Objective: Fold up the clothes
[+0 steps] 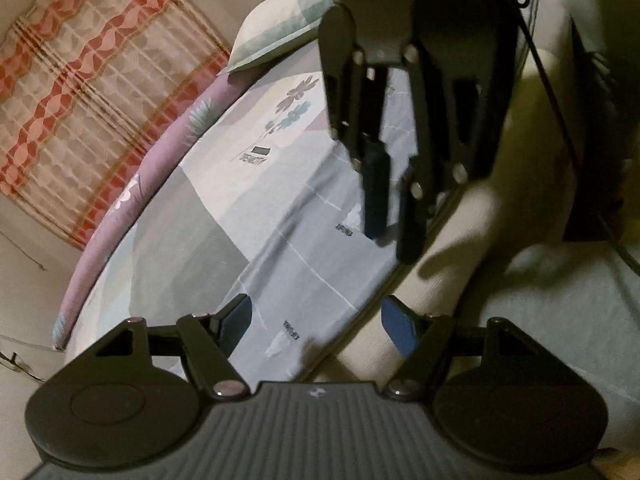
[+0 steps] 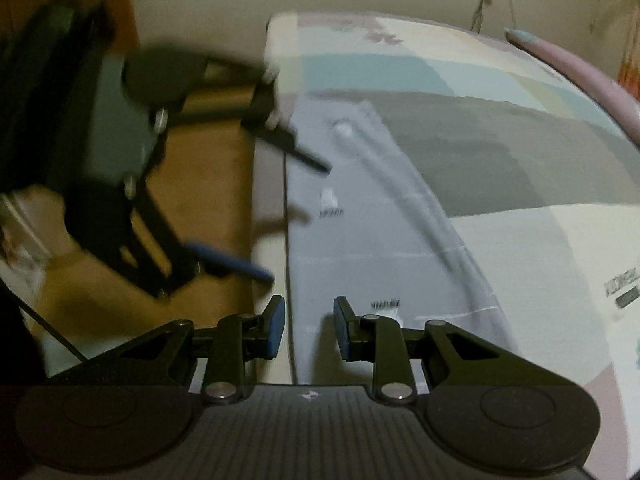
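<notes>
A patchwork bed sheet (image 1: 248, 216) in grey, blue and white patches covers the bed. No separate garment can be told apart on it. A long raised crease (image 2: 404, 188) runs across its grey-blue patch. A cream ribbed cloth (image 1: 448, 248) lies along the bed's edge; what it is cannot be told. My left gripper (image 1: 318, 324) hovers over that edge, jaws wide open and empty, and shows blurred at the left (image 2: 298, 224). My right gripper (image 2: 309, 328) is over the bed's edge (image 2: 289, 240), narrowly open with nothing between its blue pads (image 2: 276, 326). It hangs over the sheet (image 1: 392, 246).
A pillow (image 1: 280, 28) lies at the bed's far end. A red-striped curtain (image 1: 88, 92) hangs beyond the purple bed border (image 1: 132, 196). A brown wooden surface (image 2: 216, 184) lies beside the bed. A black cable (image 1: 560, 120) trails from the right gripper.
</notes>
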